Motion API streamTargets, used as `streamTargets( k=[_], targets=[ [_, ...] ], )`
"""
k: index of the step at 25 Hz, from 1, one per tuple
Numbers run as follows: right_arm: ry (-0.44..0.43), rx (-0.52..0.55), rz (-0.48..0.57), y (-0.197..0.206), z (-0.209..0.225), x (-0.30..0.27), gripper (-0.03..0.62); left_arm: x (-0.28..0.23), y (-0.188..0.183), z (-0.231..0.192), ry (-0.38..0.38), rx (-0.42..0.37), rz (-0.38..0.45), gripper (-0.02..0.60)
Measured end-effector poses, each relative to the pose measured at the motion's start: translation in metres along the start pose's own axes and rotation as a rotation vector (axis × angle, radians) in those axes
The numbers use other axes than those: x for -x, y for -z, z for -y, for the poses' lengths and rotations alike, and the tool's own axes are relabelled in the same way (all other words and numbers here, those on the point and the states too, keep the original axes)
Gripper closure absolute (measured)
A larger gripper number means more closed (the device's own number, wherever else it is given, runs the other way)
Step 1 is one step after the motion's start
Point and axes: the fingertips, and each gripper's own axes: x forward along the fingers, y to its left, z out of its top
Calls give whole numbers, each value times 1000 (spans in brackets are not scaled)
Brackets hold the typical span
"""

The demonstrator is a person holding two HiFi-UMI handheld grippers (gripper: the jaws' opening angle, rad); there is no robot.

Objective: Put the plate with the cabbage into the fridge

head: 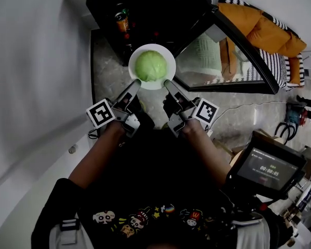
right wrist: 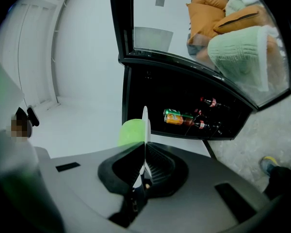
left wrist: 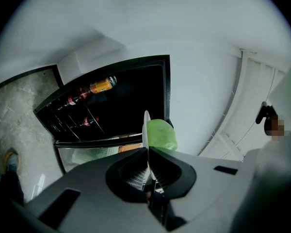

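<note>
Your left gripper (head: pixel 135 84) and your right gripper (head: pixel 167 83) both have the fingers closed on the rim of the plate (head: pixel 167 56). The cabbage (head: pixel 151 66) sits on this plate. You hold the plate just in front of the open fridge (head: pixel 160 14), near its bottles (head: pixel 122 18).

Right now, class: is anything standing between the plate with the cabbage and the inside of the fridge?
Nothing visible does. The door stands swung open, and the plate with the cabbage, clamped at its rim by the left gripper and right gripper, faces the dark fridge. Bottles sit deeper inside, off to one side.
</note>
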Motion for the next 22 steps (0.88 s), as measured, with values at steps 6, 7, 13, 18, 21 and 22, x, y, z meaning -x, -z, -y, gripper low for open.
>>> streamTargets(
  k=[6, 7, 13, 18, 21, 22],
  targets=[
    [3, -9, 4, 0, 0, 0, 580, 0, -2, -2, -3, -41, -19, 572],
    [3, -10, 5, 0, 0, 0, 580, 0, -2, -3, -4, -57, -24, 572],
    [-3, 0, 0, 0, -1, -2, 580, 0, -2, -2, -17, -10, -14, 572],
    [-5, 2, -19, 2, -2, -2, 580, 3, 0, -2, 0, 2, 4, 572],
    [-8, 10, -29, 2, -2, -2, 580, 2, 0, -2, 7, -8, 15, 572],
    [-7, 14, -32, 2, -2, -2, 580, 3, 0, -2, 10, -12, 16, 572]
  ],
)
